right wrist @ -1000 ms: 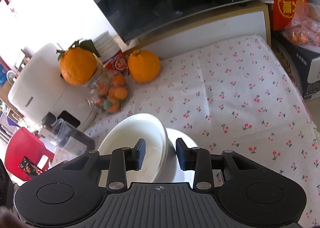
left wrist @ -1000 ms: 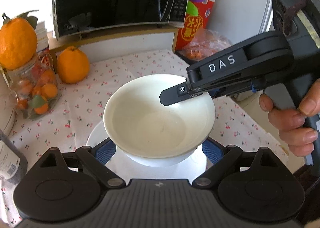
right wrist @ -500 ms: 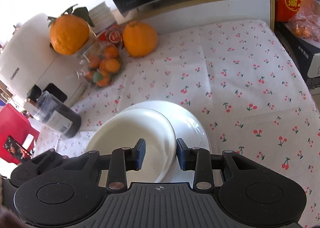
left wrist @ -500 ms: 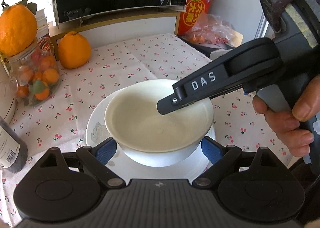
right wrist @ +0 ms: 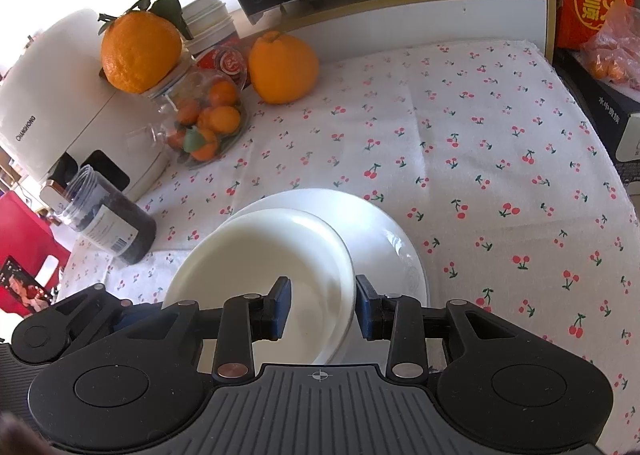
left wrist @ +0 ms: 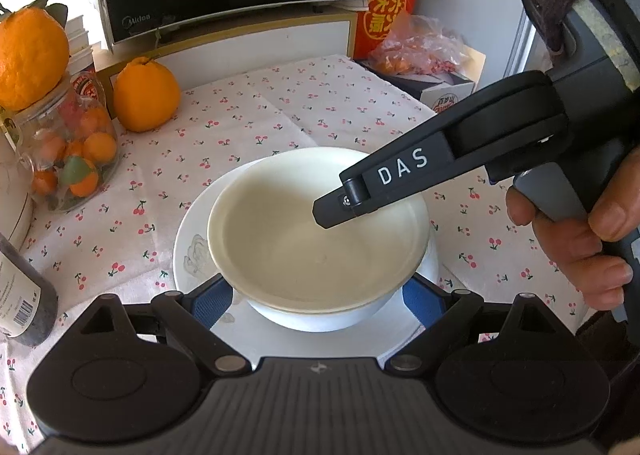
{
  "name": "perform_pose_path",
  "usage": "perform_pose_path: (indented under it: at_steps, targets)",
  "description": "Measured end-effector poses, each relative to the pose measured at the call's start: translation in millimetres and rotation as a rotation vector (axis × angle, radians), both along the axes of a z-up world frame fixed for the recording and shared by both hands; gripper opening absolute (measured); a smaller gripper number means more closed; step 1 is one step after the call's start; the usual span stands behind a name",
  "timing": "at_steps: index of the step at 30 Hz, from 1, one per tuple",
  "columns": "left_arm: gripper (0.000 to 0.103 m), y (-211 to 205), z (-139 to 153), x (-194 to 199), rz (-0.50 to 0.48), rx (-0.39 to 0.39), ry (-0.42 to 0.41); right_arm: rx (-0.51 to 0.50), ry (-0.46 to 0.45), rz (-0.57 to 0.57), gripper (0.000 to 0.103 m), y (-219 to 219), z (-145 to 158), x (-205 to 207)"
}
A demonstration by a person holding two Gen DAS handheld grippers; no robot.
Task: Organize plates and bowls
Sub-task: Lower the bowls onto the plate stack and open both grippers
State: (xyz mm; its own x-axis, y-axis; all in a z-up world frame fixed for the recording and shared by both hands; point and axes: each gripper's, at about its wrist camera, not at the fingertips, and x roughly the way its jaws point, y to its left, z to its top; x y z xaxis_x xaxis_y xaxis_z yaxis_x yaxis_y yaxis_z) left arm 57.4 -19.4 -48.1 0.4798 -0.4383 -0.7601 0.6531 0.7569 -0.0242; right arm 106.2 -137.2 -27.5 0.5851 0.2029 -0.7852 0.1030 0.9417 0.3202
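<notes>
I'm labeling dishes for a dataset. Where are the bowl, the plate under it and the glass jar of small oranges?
bowl (left wrist: pixel 320 239), left wrist view, inner floor.
plate (left wrist: pixel 192 251), left wrist view, bare left rim.
glass jar (right wrist: pixel 204 115), right wrist view, clear side wall.

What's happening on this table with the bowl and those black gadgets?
A person is stacking dishes with two hand-held tools. The right tool straddles the rim of a cream bowl, placed on a white plate. The left tool sits wide open on either side of the bowl, on the cherry tablecloth.

Two black handheld grippers — ribbed housings, silver pivot screws. Blue-padded fingers (right wrist: pixel 280 307). One arm (left wrist: pixel 404 171) reads "DAS" — white letters.
</notes>
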Motion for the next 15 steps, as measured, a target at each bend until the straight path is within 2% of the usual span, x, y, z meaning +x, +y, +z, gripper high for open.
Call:
perform_pose_path:
  at_steps: [3, 5, 8, 15]
  targets:
    - [0.092, 1, 0, 0, 0.000, -0.007, 0.014, 0.006, 0.011, -0.007, 0.034, 0, -1, 0]
    - [0.093, 1, 0, 0, -0.001, -0.010, 0.023, 0.017, 0.011, -0.015, 0.044, -2, 0, -1]
    - [0.095, 1, 1, -1, -0.001, -0.012, 0.025, 0.025, 0.002, -0.024, 0.053, -5, 1, -1]
    - [0.096, 5, 4, 0, 0.007, -0.031, 0.037, 0.041, -0.010, -0.033, 0.061, -11, 5, -3]
